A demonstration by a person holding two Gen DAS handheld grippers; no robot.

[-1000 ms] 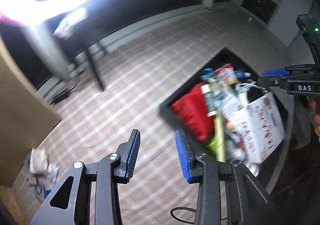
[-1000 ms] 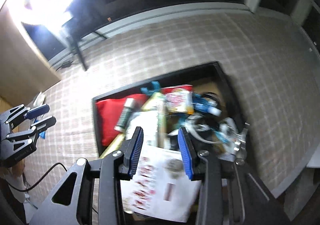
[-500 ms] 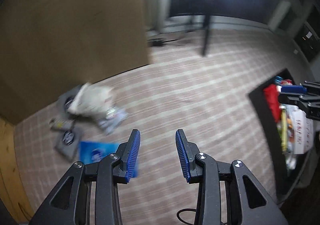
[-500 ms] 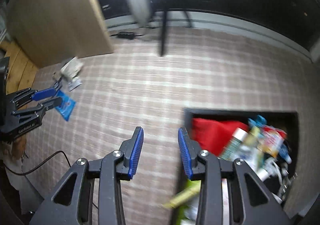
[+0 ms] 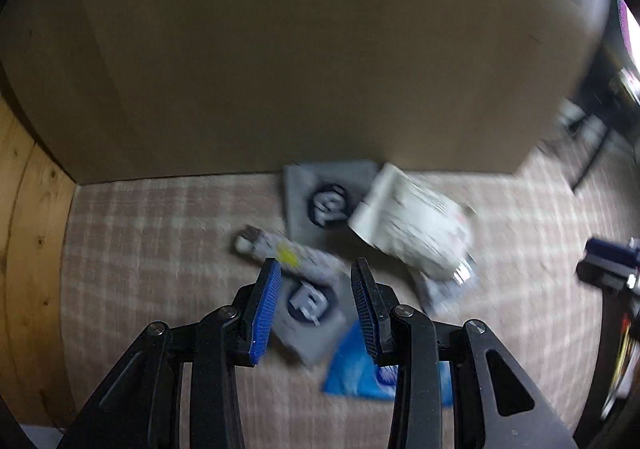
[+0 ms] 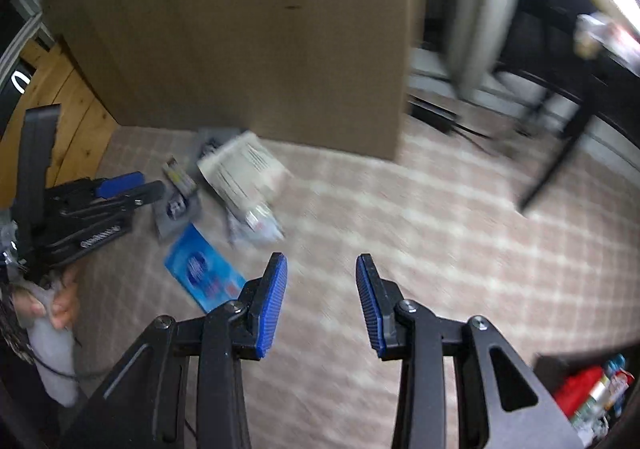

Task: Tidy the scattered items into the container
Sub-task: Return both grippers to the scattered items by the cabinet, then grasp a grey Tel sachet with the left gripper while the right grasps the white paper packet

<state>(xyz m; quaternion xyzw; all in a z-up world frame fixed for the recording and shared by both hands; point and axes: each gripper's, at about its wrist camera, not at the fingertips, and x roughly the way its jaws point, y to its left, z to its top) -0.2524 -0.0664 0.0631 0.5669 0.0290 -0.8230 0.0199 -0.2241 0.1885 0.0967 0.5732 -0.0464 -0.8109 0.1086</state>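
Both my left tongs (image 5: 316, 305) and right tongs (image 6: 322, 301) gape partway, empty. The grey sachet (image 5: 310, 315) under my left looks light, limp, slippery; I'd pinch an edge.

Two grey packets (image 5: 326, 201), a white bag (image 5: 412, 227), a tube (image 5: 288, 251) and a blue packet (image 5: 356, 365) are lying scattered on the checked carpet. The container (image 6: 592, 389) is sitting well apart, holding items.

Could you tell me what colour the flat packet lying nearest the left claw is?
Blue packet, clearest in the right wrist view.
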